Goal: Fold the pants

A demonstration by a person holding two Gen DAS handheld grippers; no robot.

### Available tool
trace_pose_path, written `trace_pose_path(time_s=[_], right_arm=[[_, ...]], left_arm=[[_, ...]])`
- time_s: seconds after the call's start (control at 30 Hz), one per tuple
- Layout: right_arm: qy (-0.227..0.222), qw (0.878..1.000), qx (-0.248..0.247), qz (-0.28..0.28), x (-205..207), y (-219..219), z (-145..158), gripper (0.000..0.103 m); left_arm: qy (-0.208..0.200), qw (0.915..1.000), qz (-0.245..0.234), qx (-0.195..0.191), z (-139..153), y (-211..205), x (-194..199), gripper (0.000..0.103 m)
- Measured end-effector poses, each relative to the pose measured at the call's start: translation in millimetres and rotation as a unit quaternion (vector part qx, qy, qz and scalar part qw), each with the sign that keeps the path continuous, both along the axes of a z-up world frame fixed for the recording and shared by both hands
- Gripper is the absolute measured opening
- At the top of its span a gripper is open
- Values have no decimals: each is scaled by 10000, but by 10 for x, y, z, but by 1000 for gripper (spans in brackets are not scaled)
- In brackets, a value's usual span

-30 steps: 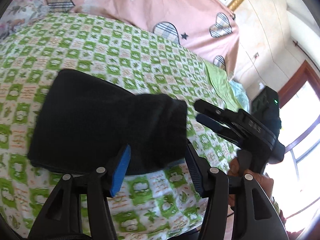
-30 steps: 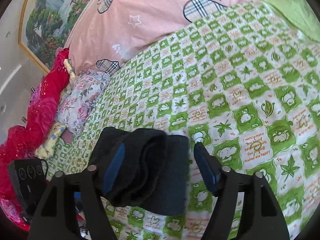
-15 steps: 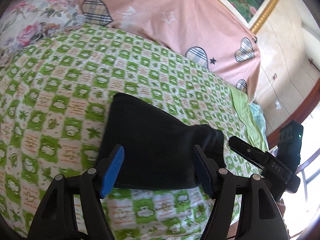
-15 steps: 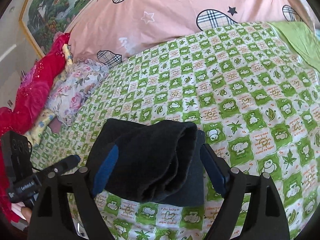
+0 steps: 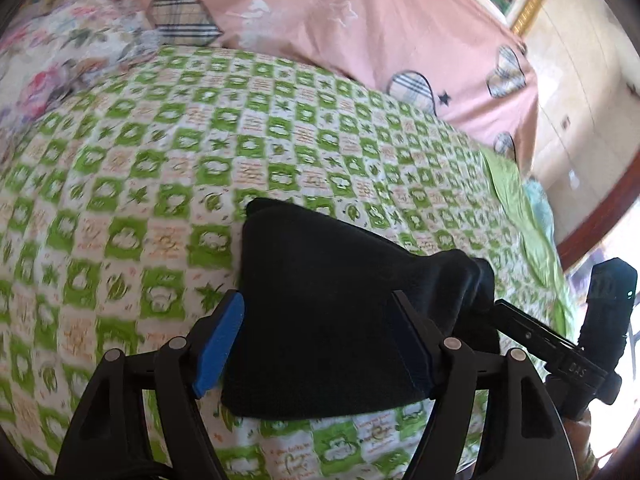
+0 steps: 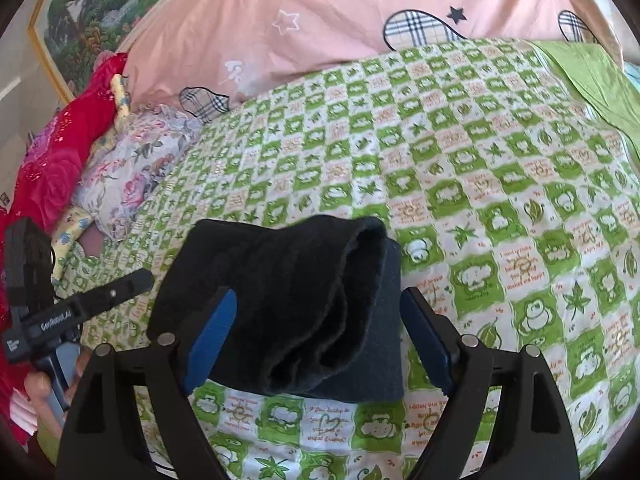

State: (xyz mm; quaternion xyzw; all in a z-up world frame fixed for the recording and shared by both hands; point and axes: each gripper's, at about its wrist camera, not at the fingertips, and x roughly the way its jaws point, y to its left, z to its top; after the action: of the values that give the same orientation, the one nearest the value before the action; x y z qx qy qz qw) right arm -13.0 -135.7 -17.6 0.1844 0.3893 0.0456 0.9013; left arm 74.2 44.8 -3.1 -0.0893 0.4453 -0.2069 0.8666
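Note:
The black pants (image 5: 332, 308) lie folded into a thick bundle on the green checked bedspread (image 5: 160, 184). My left gripper (image 5: 316, 336) is open and empty, its blue pads on either side of the bundle's near edge, above the cloth. My right gripper (image 6: 316, 332) is open and empty too, above the pants (image 6: 288, 300), whose rolled layers show at their right end. The right gripper also shows at the right of the left wrist view (image 5: 560, 344), and the left gripper at the left of the right wrist view (image 6: 80, 312).
A pink quilt (image 6: 340, 28) with plaid hearts lies across the back of the bed. A floral pillow (image 6: 132, 168) and red bedding (image 6: 52, 160) lie at the left. A plain green sheet (image 6: 592, 80) edges the right side. A framed picture (image 6: 92, 12) hangs behind.
Both grippers have drawn back and up from the bundle and the views have swung. The pants stay folded on the bed, not held.

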Motion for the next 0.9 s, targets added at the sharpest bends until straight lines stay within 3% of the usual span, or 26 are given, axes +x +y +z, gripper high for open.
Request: trace_pose_path(time_s=[0.17,0.23,0.3,0.33,0.37,0.43,0.47,0.7,0.8,0.9], right_arm=[[4,9996,123,263,22,69,-65,83],[54,9996,138,260,43,82,-113,74],[163,9997,16,207,75,73,-167,50],[201,9996,48,190,87,53,-188,43],[207,9995,138,170,95,14,-205,37],[183,9994,211,185,121,-40,-184,23],[122,9995,191,198,143,-59,-137,9],[-422,9975,185,527,281,-57,278,4],[-269,9981,-30,562,258,-15,167,4],[56,9987,-186,467,168,-62,-85,2]], left_arm=[[172,9984,-334,415,-129,-174,265,79],[316,9972,-349,573,-223,-229,358,79],[358,9958,-292,789,-314,-265,417,77],[373,9956,-283,808,-342,-268,429,68],[376,9957,-252,812,-364,-261,438,51],[374,9955,-158,851,-375,-234,446,33],[390,9962,-140,772,-357,-205,448,28],[302,9980,161,524,-226,-86,350,26],[292,9970,279,659,-287,-130,305,30],[148,9961,229,837,-307,-228,249,44]])
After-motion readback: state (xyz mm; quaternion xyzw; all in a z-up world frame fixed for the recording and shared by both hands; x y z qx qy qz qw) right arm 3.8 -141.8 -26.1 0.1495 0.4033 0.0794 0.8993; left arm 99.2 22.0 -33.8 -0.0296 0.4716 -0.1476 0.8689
